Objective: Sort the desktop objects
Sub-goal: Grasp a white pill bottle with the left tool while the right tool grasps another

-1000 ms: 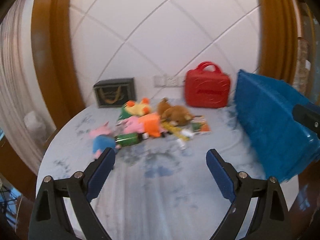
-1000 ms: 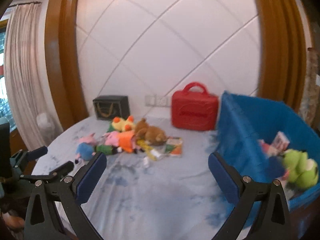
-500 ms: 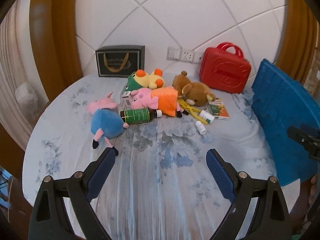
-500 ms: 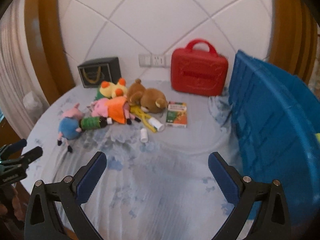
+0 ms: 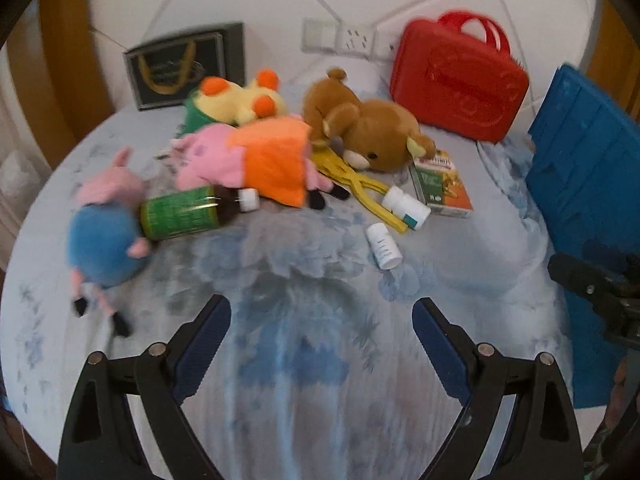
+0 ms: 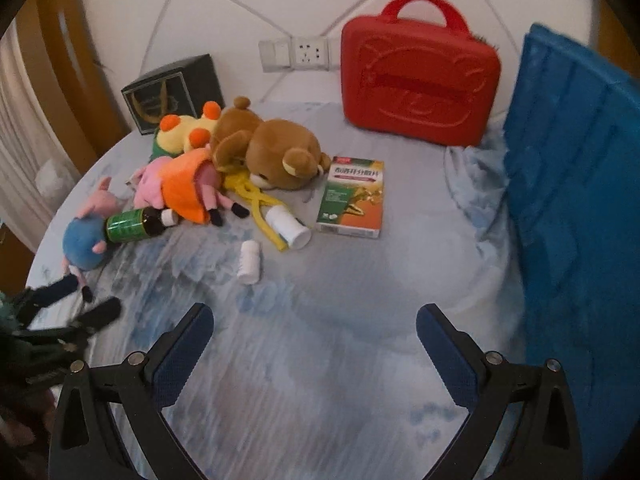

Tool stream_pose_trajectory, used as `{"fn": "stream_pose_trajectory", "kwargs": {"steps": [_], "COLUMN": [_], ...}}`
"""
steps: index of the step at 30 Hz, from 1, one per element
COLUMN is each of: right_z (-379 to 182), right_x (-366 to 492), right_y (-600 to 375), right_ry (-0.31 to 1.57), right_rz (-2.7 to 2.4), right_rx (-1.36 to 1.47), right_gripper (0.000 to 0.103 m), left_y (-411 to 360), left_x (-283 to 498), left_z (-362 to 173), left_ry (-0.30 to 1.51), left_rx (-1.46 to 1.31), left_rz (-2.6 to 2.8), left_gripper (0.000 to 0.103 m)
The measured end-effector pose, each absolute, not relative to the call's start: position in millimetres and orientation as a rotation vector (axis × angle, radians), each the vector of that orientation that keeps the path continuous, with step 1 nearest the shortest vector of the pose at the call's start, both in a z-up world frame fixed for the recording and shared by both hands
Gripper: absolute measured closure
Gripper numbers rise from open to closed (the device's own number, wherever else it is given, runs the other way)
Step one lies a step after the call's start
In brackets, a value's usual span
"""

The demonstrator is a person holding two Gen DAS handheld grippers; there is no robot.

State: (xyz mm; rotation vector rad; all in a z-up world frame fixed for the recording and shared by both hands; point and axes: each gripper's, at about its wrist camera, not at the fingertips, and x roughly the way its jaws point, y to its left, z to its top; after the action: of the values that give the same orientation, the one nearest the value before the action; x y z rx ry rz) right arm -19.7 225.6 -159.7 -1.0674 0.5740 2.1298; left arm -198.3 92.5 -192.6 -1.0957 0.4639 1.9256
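Observation:
A heap of toys and medicine lies mid-table: a blue-bodied pig plush (image 5: 106,236), a pink pig plush in an orange dress (image 5: 260,156), a yellow and orange plush (image 5: 240,100), a brown bear (image 5: 372,128), a green-labelled brown bottle (image 5: 188,212), two white pill bottles (image 5: 383,246) (image 5: 406,206), a yellow clip (image 5: 356,180) and a green and orange medicine box (image 6: 352,198). My left gripper (image 5: 322,316) hangs open above the bare cloth in front of the heap. My right gripper (image 6: 314,322) is open too, empty, nearer the small pill bottle (image 6: 249,261).
A red carry case (image 6: 416,76) and a dark gift bag (image 6: 172,94) stand against the wall at the back. A blue plastic bin (image 6: 580,200) rises at the right edge. The flowered tablecloth (image 6: 320,380) covers a round table; wall sockets (image 6: 300,54) sit behind.
Both grippers have dropped toward the table and tilted down, so the heap looks larger and closer. Their jaws stay equally wide. No object has shifted.

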Motion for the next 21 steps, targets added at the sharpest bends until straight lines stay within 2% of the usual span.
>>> {"fn": "stream_pose_trajectory", "kwargs": {"steps": [4,8,10,12,14,16,21], "right_z": [-178.9,-200.5,-211.6,-220.6,-229.5,-238.0,-255.3], "right_x": [-28.6,-41.6,-49.6,-56.9,-66.9,-80.3,-112.9], "right_y": [257.6,283.7,294.7,302.8,311.1,318.1,320.2], "right_ry": [0.624,0.66,0.676,0.685,0.698,0.701,0.682], "right_rz": [2.109,2.098,2.098,2.098,2.1,2.113,2.162], "right_rx": [-1.088,-1.128,-1.15,-1.163,-1.18,-1.2,-1.255], "right_gripper": [0.003,0.021,0.024,0.024,0.024,0.024,0.026], "left_y": [136.3,178.1,192.7,206.0,216.1,218.0,212.5], "left_x": [-201.1,-203.2,-203.6,-205.6,-209.4,-215.1,-243.3], "left_z": [-219.4,-248.3,-261.4,-275.9,-289.0,-296.9,-296.0], "left_ry": [0.493,0.527,0.533,0.55,0.58,0.615,0.609], "left_rx": [-1.139,-1.175,-1.187,-1.203,-1.219,-1.229,-1.199], "left_rz": [1.872,1.812,1.782,1.762,1.748,1.763,1.824], "left_gripper": [0.015,0.019,0.021,0.027,0.049,0.062,0.065]}}
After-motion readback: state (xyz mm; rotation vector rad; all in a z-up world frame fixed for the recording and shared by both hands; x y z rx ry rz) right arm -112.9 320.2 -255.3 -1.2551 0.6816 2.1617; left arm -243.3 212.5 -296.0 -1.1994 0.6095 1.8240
